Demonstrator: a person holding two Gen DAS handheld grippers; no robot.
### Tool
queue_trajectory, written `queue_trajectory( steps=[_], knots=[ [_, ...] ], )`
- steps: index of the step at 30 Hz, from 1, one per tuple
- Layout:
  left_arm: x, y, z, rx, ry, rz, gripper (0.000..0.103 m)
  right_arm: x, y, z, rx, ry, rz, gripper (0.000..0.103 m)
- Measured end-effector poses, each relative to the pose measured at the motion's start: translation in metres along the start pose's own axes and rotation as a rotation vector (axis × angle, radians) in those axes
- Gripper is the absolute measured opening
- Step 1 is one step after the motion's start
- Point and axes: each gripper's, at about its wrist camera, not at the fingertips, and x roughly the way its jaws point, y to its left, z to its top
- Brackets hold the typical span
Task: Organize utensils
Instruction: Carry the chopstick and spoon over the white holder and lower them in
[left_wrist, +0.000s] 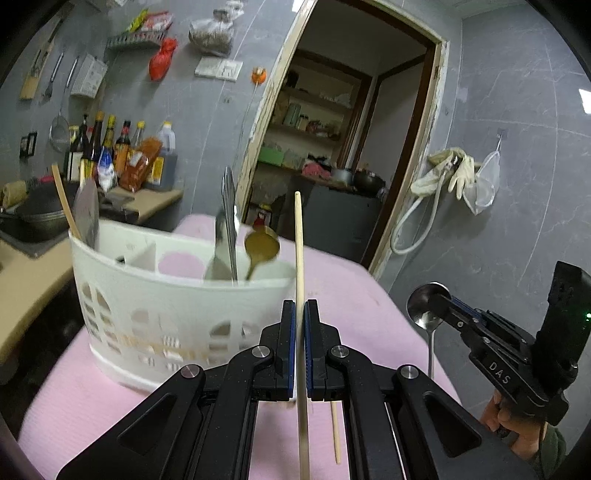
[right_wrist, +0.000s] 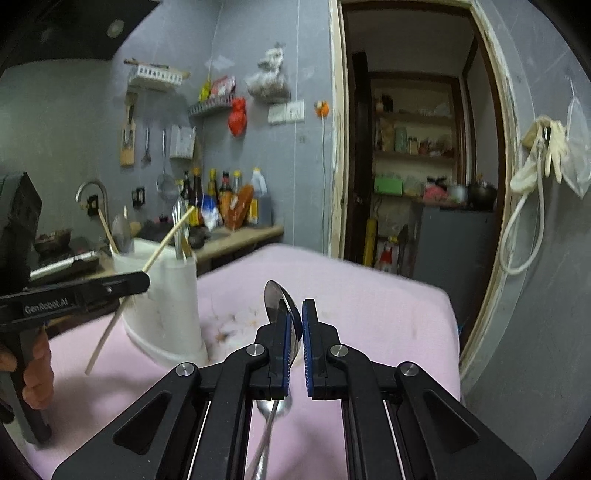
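A grey-walled kitchen with an open pantry doorway surrounds a table under a pink cloth. The left gripper is clamped on a pale wooden chopstick, which stands nearly upright between the pads, its tip rising above the jaws and its tail running down below them. The right gripper is closed on a steel spoon, pinched at the neck just under the bowl, with the handle trailing down toward the camera; in the left view the spoon's bowl pokes up past the fingers. Just beyond the left gripper sits the white caddy, a slotted, divided holder on the cloth. It already holds a metal utensil and a brown ladle in one compartment, and a wooden stick with a flat blade-like piece in the far-left one; a middle section looks empty. A second chopstick lies loose on the cloth below the left jaws. The sorting seems partly done: several pieces are stowed, two are in hand above the table, and at least one waits on the cloth. The chopstick is thin, straight and light; the spoon is shiny and smooth, so it may slip.
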Motion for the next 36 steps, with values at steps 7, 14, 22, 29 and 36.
queue_trajectory(
  steps=[7, 14, 22, 29, 36],
  knots=[
    [-0.02, 0.018, 0.038, 0.005, -0.129, -0.008, 0.002, 0.002, 0.021, 0.037, -0.016, -0.134, 0.035, 0.004],
    [-0.035, 0.068, 0.086, -0.061, -0.268, 0.001, 0.003, 0.024, 0.05, 0.077, 0.027, -0.285, 0.114, 0.004],
    [-0.027, 0.132, 0.114, -0.164, -0.367, 0.035, 0.002, 0.064, 0.082, 0.104, 0.052, -0.4, 0.12, 0.004],
    [-0.014, 0.152, 0.096, -0.168, -0.419, 0.102, 0.003, 0.09, 0.101, 0.084, -0.015, -0.413, 0.064, 0.004],
    [-0.01, 0.143, 0.078, -0.098, -0.501, 0.168, 0.003, 0.105, 0.106, 0.062, -0.064, -0.364, 0.066, 0.004]
  ],
)
